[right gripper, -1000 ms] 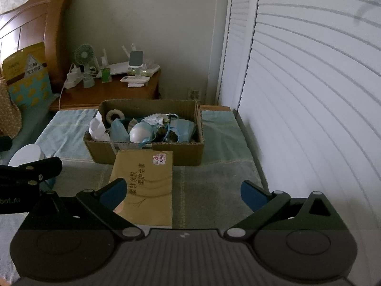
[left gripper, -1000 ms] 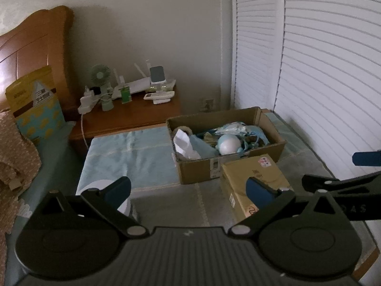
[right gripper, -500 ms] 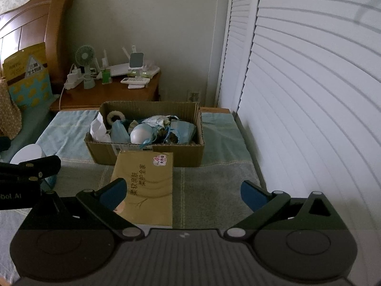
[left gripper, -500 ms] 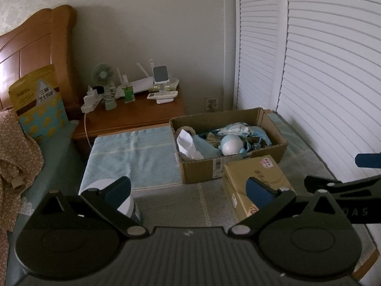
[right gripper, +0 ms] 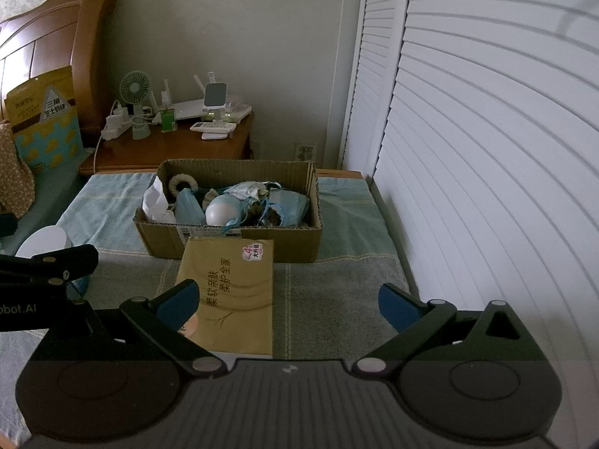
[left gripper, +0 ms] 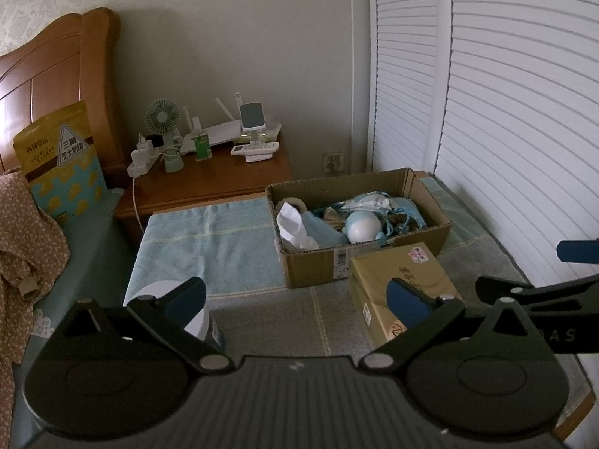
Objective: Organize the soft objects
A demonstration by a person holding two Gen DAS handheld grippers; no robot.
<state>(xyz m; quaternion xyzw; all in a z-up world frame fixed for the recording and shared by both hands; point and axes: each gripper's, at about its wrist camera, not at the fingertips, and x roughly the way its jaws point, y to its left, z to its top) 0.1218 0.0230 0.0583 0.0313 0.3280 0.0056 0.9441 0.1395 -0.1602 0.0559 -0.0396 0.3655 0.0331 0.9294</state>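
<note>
cardboard box [right gripper: 228, 241], open-topped, on the towel-covered surface ahead of both my grippers; it holds the soft objects in a loose heap. contents as i can read them: folded blue cloth [right gripper: 189, 207] left of centre, a pale blue-and-white ball [right gripper: 221, 211] in the middle, crumpled white paper or tissue [right gripper: 155, 202] at the left end, a fuzzy ring [right gripper: 181, 185] at the back left, a tangle of light blue fabric and straps [right gripper: 277, 204] on the right. finer items in the heap i cannot tell apart.

tan tissue pack [right gripper: 230, 292] with printed characters, lying flat just in front of the box and touching its front wall, between me and the heap.

blue and grey towel [left gripper: 209, 243] spread under the box and the pack.

white cylinder [left gripper: 170, 299] at the near left on the towel, partly behind my left gripper's finger.

wooden nightstand [left gripper: 209, 177] behind the towel, carrying a small green fan [left gripper: 163, 118], a white router [left gripper: 217, 136], a power strip [left gripper: 144, 162] and a remote [left gripper: 254, 147].

yellow printed bag [left gripper: 61, 161] leaning on the wooden headboard [left gripper: 56, 75]; brown dotted fabric [left gripper: 22, 239] at far left.

white louvred doors [right gripper: 486, 149] along the right.

left gripper [left gripper: 295, 301]: fingers spread wide, empty, held above the near towel.

right gripper [right gripper: 286, 301]: fingers spread wide, empty, over the tissue pack's near end.
</note>
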